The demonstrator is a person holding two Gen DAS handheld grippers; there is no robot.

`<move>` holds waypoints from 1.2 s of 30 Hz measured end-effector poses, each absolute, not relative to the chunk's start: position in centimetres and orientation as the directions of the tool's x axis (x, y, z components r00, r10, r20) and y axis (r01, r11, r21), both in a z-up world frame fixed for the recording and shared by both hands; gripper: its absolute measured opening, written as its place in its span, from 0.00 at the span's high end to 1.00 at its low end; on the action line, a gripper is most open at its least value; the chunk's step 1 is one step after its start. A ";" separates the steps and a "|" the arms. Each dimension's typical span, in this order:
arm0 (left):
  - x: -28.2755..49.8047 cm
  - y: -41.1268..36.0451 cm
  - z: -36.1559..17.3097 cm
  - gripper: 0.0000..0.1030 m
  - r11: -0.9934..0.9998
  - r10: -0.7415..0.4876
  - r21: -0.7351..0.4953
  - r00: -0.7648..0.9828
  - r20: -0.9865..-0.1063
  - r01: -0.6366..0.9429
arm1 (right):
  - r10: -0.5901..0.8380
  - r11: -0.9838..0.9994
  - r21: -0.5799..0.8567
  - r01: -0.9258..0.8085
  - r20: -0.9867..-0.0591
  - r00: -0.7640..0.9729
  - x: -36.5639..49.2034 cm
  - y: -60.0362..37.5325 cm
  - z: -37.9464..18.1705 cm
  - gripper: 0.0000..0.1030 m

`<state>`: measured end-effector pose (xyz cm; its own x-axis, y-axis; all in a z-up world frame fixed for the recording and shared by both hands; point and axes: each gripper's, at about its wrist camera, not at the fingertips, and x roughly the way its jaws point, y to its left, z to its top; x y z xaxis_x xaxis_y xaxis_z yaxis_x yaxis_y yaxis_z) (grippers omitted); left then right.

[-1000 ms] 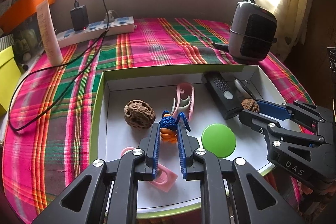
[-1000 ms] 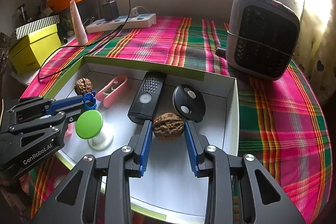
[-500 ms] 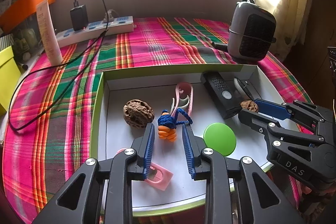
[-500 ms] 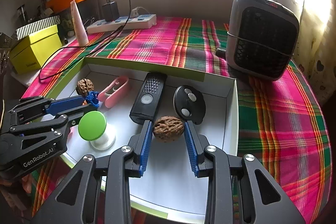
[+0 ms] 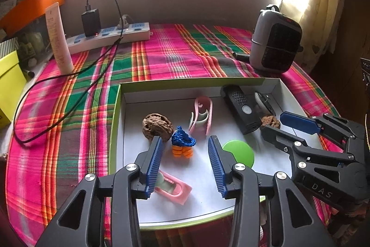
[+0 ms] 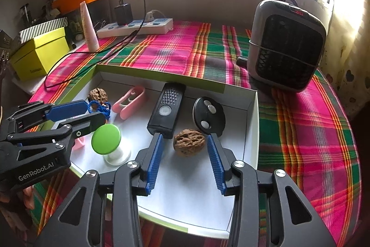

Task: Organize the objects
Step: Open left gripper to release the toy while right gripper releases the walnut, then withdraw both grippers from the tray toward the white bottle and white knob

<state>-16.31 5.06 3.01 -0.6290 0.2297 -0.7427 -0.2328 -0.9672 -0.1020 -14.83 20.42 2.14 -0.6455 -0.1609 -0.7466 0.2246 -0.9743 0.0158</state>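
Observation:
A white box with a green rim holds the objects. My left gripper is opening, its pads off the blue and orange knitted charm, which lies on the box floor between them. A walnut sits just left of it, a pink clip behind. My right gripper is opening too, with the second walnut loose between its pads. A black remote and a round black fob lie just beyond. The left gripper shows at the left.
A green-capped white stand rises between the two grippers. A pink holder lies under the left fingers. On the plaid cloth stand a grey heater, a power strip with a trailing cable, a tube and a yellow box.
The left jaws spread wide and let go of the knitted charm, which now rests on the box floor. The right jaws widened away from the walnut. Neither hand has shifted much.

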 end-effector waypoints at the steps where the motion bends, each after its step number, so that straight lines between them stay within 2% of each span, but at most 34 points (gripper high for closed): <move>1: -16.3 5.0 3.1 0.61 -0.967 0.231 -0.103 -0.629 -0.742 -0.233 | -0.159 -0.975 0.014 0.224 -0.746 -0.647 -14.8 20.4 2.2 0.60; 15: -14.4 4.9 4.0 0.60 -0.972 0.208 -0.077 -0.656 -0.725 -0.223 | -0.163 -0.974 0.012 0.225 -0.729 -0.664 -13.5 20.2 3.1 0.60; 36: -9.6 3.6 5.2 0.60 -0.973 0.217 -0.099 -0.678 -0.702 -0.208 | -0.184 -0.972 0.028 0.232 -0.702 -0.687 -8.7 19.4 4.1 0.59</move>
